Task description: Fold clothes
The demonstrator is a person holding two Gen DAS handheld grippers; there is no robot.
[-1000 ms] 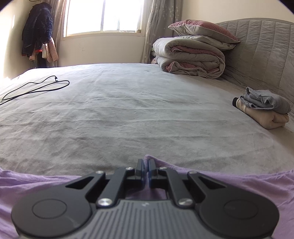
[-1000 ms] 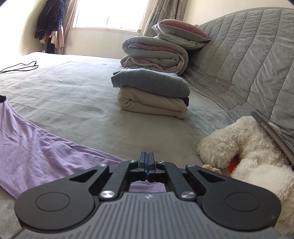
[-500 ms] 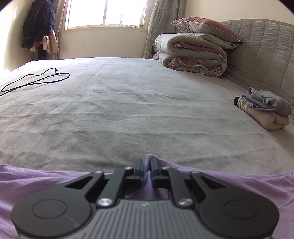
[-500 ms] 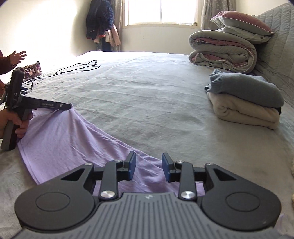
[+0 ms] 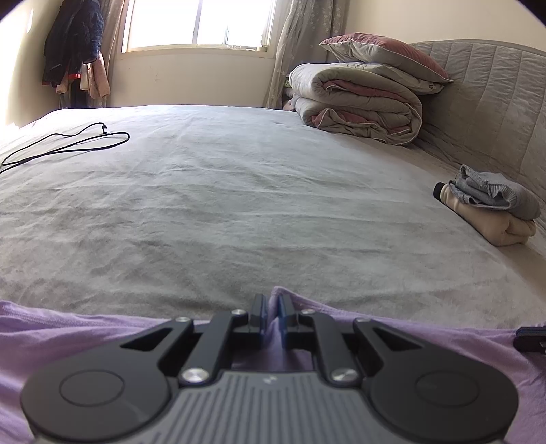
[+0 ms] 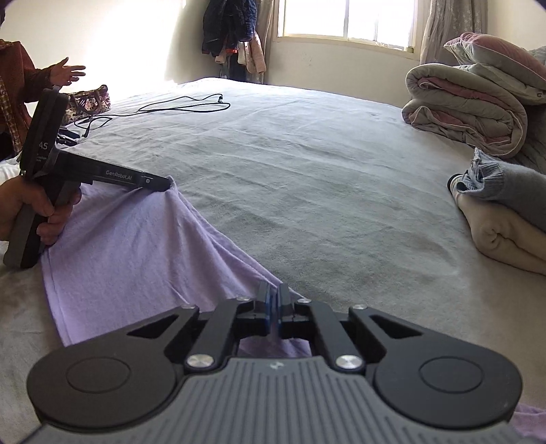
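On the bed (image 6: 307, 177), at the near left edge, your left hand (image 6: 24, 211) grips the handle of the left gripper (image 5: 271, 316), whose fingers pinch a raised fold of the purple shirt (image 6: 136, 252); seen from the right wrist, that gripper's tip (image 6: 163, 182) lifts one corner of the cloth off the sheet. From there the shirt runs taut across the near edge toward your right gripper (image 6: 274, 309), whose blue pads (image 6: 269, 307) are pressed close together with a thin edge of purple cloth caught between them. Beyond the shirt the grey sheet lies wrinkled, with a black cable (image 5: 85, 143) looped on its far left side and a floral bag (image 6: 90, 102) near the left edge. Farther back, dark coats (image 5: 73, 44) hang in the corner beside the window (image 5: 198, 24). To the right, a rolled quilt (image 5: 358, 102) with a pillow (image 5: 385, 54) on top sits against the headboard (image 5: 488, 102). Nearer on the right, well apart from the shirt, a folded stack (image 5: 491, 211) rests on the sheet, a grey garment on a cream one.
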